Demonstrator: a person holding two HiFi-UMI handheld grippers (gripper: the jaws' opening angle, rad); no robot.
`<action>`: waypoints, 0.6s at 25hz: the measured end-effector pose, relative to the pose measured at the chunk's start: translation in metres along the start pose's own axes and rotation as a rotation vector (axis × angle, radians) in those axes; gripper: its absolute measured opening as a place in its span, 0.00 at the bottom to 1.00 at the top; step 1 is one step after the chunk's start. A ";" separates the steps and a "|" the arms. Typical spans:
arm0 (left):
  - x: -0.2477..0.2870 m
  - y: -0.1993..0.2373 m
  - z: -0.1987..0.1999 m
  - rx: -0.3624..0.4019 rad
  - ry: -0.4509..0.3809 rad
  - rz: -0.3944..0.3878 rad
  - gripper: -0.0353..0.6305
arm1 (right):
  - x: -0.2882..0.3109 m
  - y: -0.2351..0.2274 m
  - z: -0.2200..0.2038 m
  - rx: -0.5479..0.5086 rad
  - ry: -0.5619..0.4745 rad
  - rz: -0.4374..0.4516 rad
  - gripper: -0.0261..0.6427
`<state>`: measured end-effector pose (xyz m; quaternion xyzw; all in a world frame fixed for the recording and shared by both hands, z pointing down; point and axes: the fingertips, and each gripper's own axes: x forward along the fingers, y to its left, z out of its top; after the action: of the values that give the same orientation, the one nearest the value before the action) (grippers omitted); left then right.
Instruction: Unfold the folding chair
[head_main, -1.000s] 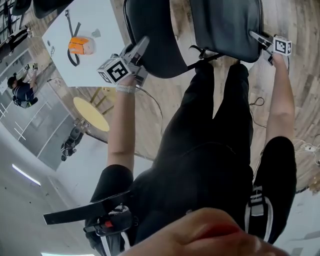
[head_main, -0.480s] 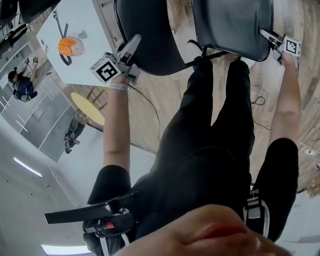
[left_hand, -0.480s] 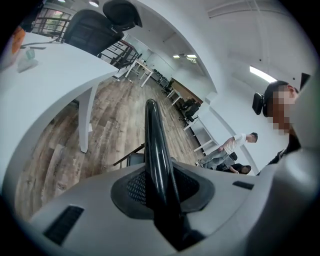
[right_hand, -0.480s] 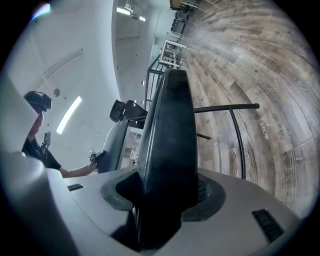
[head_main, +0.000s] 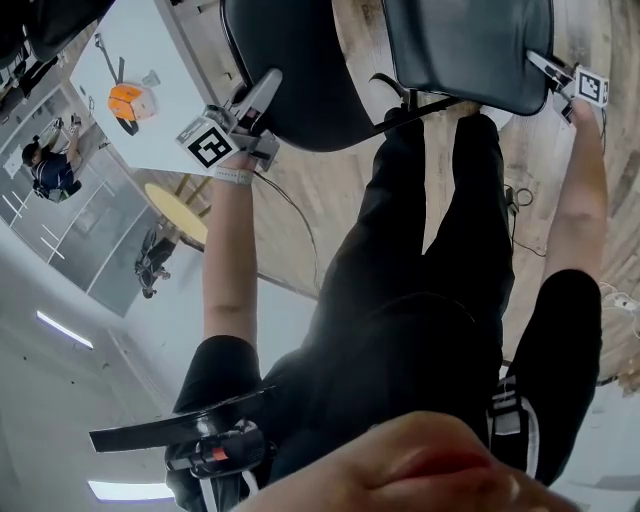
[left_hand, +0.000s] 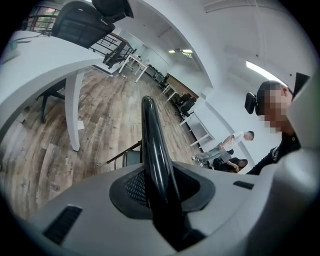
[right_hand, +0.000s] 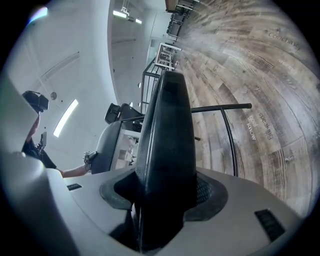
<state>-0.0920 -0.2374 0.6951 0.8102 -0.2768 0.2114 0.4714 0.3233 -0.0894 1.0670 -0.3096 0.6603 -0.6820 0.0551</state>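
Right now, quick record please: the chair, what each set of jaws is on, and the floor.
chair: black folding chair, in front of the person's legs
left gripper: jaws closed on the chair's glossy black frame tube
right gripper: jaws on the edge of the black padded panel, pads against it; jaws have just been opening
floor: wood-plank floor

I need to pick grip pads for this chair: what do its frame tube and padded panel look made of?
The frame tube is likely metal with glossy black paint or coating: it is thin, round and shows sharp bright reflections. The padded panel is probably vinyl or faux leather over padding: thick, matte black, faintly grained, though moulded plastic can't be ruled out.
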 end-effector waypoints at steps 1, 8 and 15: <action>0.003 -0.003 -0.001 0.004 0.003 0.000 0.18 | -0.001 -0.006 0.001 -0.013 0.001 -0.016 0.39; 0.020 -0.017 -0.004 -0.004 0.001 0.004 0.19 | 0.006 -0.016 0.010 -0.088 -0.019 -0.018 0.43; 0.019 -0.018 0.000 0.024 -0.021 0.044 0.18 | 0.001 -0.016 0.016 -0.131 -0.037 -0.070 0.49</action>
<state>-0.0666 -0.2350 0.6950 0.8118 -0.2969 0.2166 0.4538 0.3355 -0.1018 1.0818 -0.3480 0.6911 -0.6330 0.0228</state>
